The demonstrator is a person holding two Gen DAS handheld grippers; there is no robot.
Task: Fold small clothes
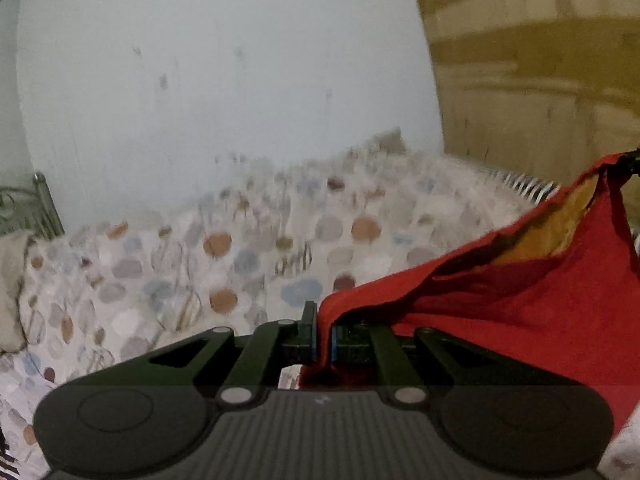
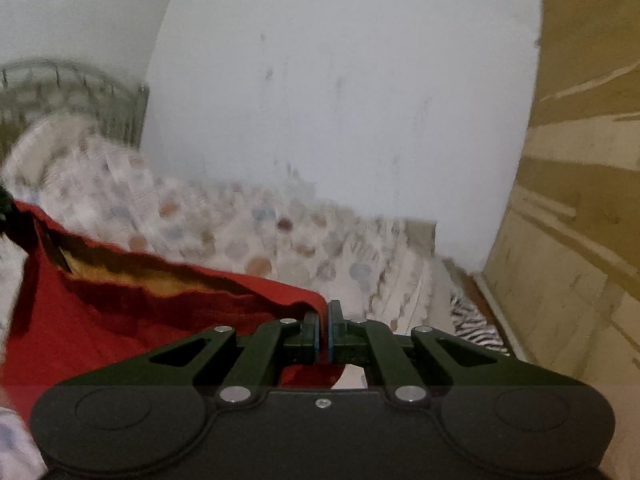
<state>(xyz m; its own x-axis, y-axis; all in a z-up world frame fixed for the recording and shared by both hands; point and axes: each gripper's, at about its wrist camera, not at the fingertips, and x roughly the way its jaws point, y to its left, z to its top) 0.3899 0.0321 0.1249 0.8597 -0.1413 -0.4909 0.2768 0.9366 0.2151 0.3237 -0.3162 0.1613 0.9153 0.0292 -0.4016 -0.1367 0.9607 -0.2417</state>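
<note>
Left wrist: both claws clamp red garment [image 1: 500, 304] | spotted bedsheet [image 1: 180, 264] below

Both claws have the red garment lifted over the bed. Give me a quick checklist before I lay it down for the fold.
1. Left claw shut on the red fabric garment: ok.
2. Right claw shut on its own corner of the garment: ok.
3. Top edge hangs between the claws, sagging: ok.
4. Garment single-layer and untwisted: cannot tell; a yellow inner layer shows.
5. Landing spot on the spotted bedsheet: ok, looks bare.
6. Striped cloth near the bed's edge clear of the drop: cannot tell.
</note>
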